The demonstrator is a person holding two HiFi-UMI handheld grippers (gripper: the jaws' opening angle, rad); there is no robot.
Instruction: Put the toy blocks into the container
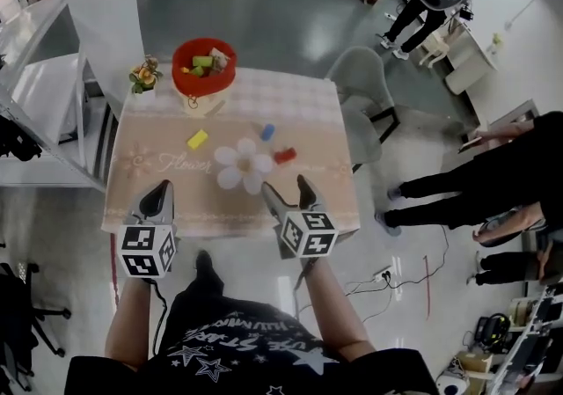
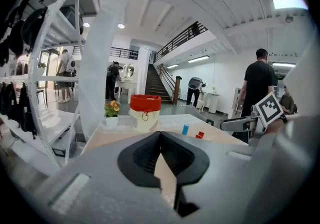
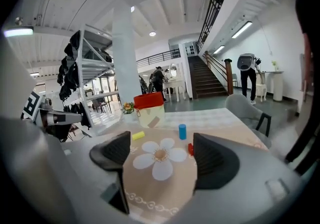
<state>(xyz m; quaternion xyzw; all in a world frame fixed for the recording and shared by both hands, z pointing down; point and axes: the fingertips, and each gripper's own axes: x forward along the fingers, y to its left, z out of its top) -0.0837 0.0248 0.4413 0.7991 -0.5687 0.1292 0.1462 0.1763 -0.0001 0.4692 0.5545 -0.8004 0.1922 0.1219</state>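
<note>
Both forearms reach forward from the body, side by side and well apart, with the grippers over the near edge of the surface [image 1: 132, 134] and pointing toward its far side. The left gripper [image 1: 158, 195] sits near the front left corner. In its own view the jaws meet at the tips, fully closed, holding nothing. The right gripper [image 1: 288, 191] is near the middle front. Its jaws are spread wide and empty, and only the flower-print cloth shows between them.

Counts:
- Three loose blocks on the surface: one yellow block [image 1: 198, 139] left of centre, one blue block [image 1: 267, 131] and one red block [image 1: 284, 156] near each other right of centre. All three are apart from both grippers.
- One red container [image 1: 204, 68] at the far edge. It has a few pieces inside, yellow and green visible, exact count unclear.
- One flower pot [image 1: 145, 76] just beside the container on its left.
- One grey chair [image 1: 361, 85] at the far right corner.
</note>
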